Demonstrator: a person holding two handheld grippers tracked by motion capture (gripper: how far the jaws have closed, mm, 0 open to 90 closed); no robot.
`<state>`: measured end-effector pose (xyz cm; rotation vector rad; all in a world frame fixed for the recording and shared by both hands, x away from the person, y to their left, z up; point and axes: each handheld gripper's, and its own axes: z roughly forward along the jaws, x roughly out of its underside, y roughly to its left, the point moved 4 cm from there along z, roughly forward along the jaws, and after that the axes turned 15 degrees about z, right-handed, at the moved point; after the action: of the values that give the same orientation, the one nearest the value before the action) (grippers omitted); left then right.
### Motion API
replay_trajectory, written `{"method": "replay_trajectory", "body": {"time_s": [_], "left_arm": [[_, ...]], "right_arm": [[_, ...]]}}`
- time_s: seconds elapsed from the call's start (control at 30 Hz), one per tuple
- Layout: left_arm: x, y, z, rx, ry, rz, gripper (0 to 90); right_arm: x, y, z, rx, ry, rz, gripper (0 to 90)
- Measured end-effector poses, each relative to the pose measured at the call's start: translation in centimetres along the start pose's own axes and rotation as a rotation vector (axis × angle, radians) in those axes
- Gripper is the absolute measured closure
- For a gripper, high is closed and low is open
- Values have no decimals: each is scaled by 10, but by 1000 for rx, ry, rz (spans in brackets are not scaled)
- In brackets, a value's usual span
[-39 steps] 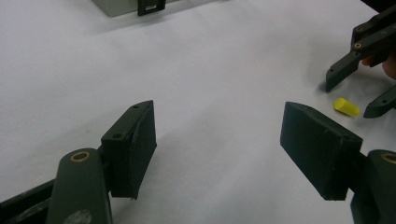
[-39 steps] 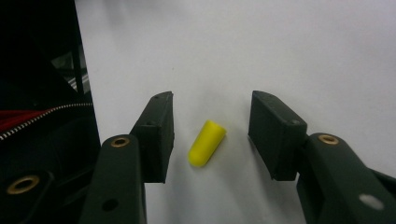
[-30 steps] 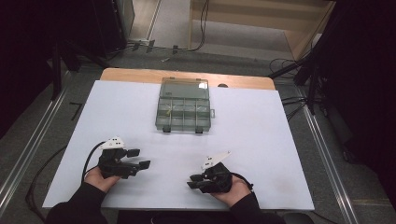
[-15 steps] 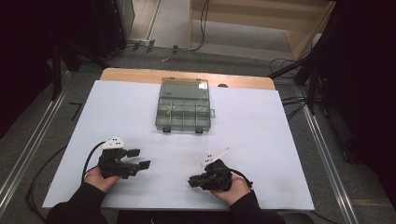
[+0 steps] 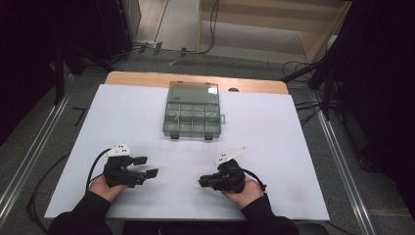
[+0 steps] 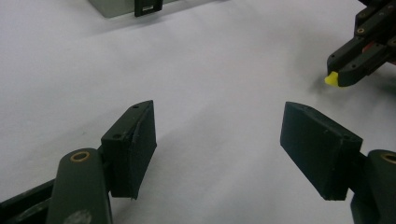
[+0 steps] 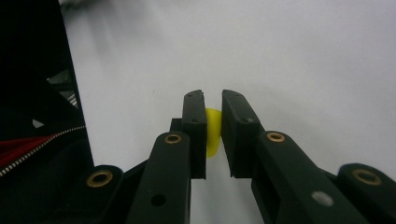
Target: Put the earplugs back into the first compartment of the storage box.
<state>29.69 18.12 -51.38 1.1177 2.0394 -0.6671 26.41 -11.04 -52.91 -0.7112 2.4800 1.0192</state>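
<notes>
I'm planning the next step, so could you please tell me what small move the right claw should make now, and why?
Probably carry it forward toward the compartment box. The right claw is already shut on the small yellow piece, the box lies farther up the table, and the left claw is open and empty.

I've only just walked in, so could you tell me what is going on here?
A person at a white table holds a hand-held gripper in each hand. The right one is shut on a small yellow piece. The left one is open and holds nothing. A clear compartment box sits farther back, untouched.
</notes>
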Motion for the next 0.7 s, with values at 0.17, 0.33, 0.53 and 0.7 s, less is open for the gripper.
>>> {"method": "replay_trajectory", "body": {"time_s": [0.17,0.33,0.53,0.7], "left_arm": [[0,0,0,1,-2,1,267],[0,0,0,1,-1,3,267],[0,0,0,2,0,3,267],[0,0,0,1,1,3,267]], "right_arm": [[-10,-4,1,5,-14,13,782],[-19,-7,0,0,-31,28,782],[-34,-5,-2,-2,-56,22,782],[-51,-3,-1,-1,-75,13,782]]}}
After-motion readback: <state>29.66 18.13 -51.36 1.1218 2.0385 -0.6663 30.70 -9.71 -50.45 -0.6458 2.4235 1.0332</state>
